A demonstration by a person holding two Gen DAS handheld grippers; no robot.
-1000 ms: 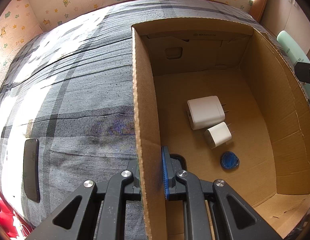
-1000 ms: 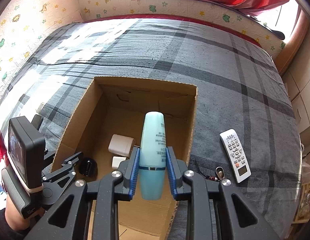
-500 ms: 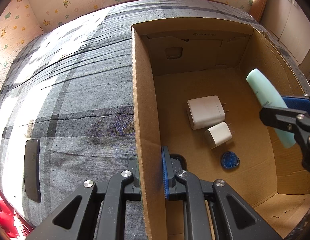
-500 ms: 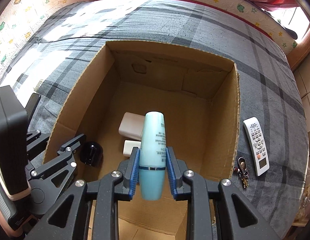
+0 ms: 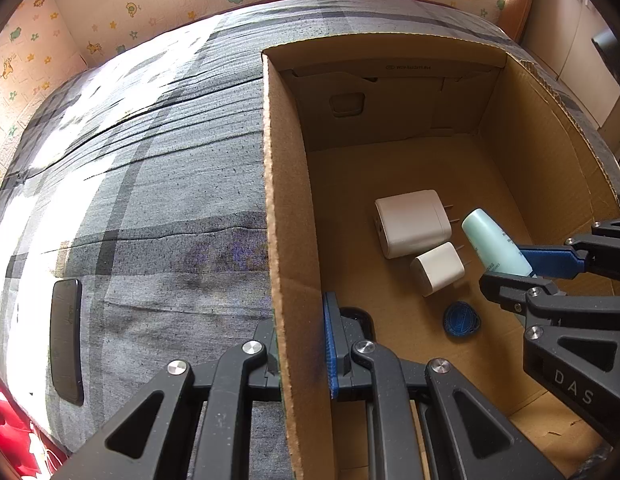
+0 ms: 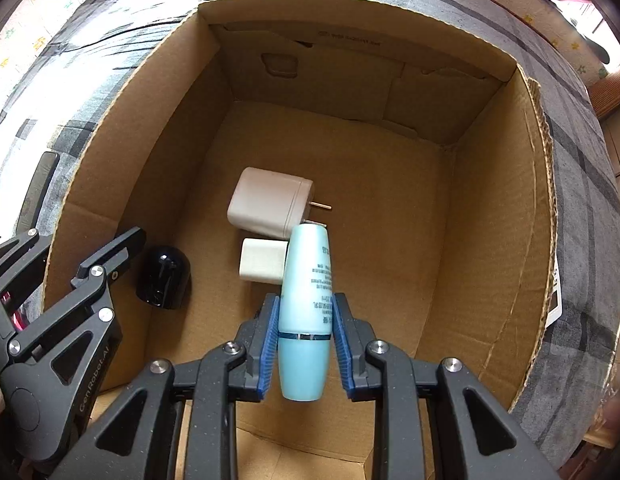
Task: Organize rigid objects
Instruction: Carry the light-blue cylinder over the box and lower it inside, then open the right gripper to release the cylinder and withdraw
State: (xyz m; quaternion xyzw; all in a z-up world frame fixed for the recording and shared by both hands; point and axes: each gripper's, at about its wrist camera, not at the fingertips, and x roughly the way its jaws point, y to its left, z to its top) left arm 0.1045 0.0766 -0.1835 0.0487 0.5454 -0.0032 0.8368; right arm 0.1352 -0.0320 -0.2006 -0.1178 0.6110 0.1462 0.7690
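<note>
Gleaming pale-blue bottle (image 6: 306, 316), label print seemingly unreadable

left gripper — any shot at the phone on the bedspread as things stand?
Probably not yet. The left gripper is shut on the box wall, one finger either side. The phone lies outside the cardboard box on the bedspread, nothing covering it; releasing the wall first should free the way.

A big bed (image 5: 158, 184) with a grey checked cover holds the things. An open brown box (image 5: 286, 208) sits on it. A black phone (image 5: 66, 336) lies flat on the cover, left of the box and apart from it. A bit of something white (image 6: 555, 300) lies just right of the box.
</note>
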